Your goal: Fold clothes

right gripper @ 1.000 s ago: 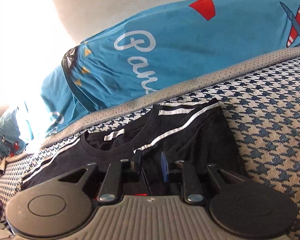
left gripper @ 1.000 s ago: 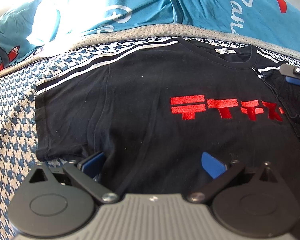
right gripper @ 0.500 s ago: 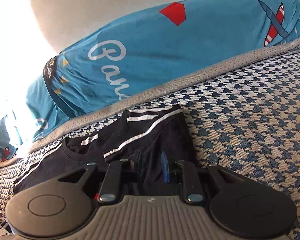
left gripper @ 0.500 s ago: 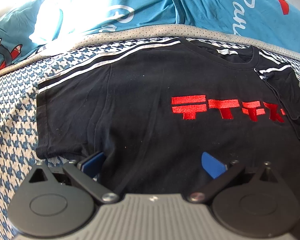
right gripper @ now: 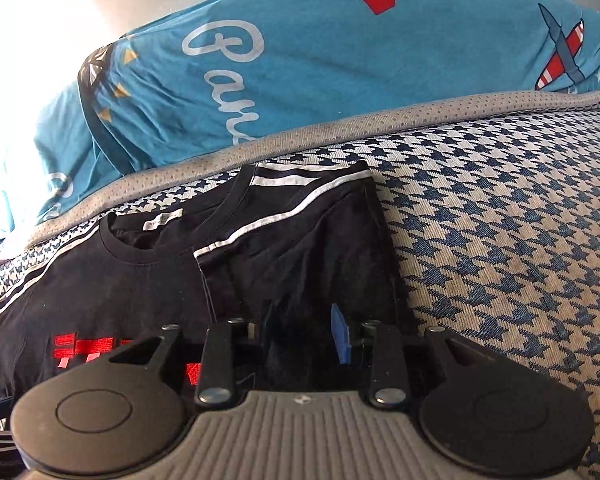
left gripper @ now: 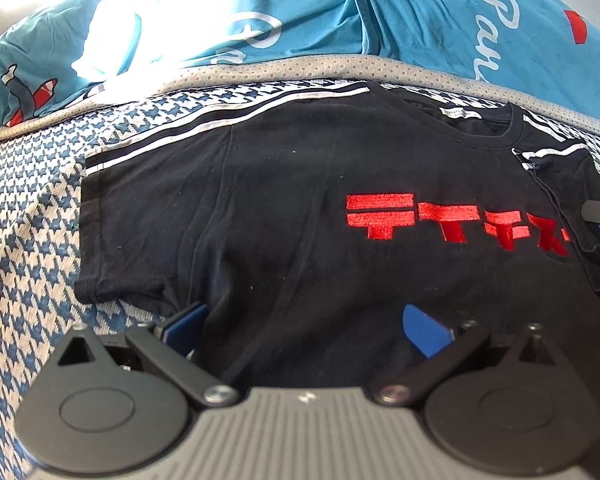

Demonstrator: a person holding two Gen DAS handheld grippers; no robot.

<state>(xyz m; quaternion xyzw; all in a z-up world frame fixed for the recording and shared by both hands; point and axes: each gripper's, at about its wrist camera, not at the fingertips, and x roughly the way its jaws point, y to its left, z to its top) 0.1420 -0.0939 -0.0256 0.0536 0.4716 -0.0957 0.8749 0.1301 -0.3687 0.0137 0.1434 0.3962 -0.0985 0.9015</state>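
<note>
A black T-shirt [left gripper: 284, 216] lies flat on the bed [right gripper: 500, 240], front up, its soft cotton creased along the side seams, with blocky red embroidered characters [left gripper: 452, 220] across the chest and twin white stripes along each shoulder. One sleeve [right gripper: 308, 240] is already folded inward over the chest. The bed cover is a coarse blue-and-cream houndstooth weave edged with a grey dotted band, and behind it sit puffy teal pillows [right gripper: 320, 64] printed with white script and little planes. The left gripper [left gripper: 304, 324] hovers over the shirt's lower body, jaws spread wide, clasping nothing. The right gripper [right gripper: 306, 328] sits at the folded sleeve, its jaws opening, dark cloth between the blue pads [right gripper: 342, 338] without being pinched.
</note>
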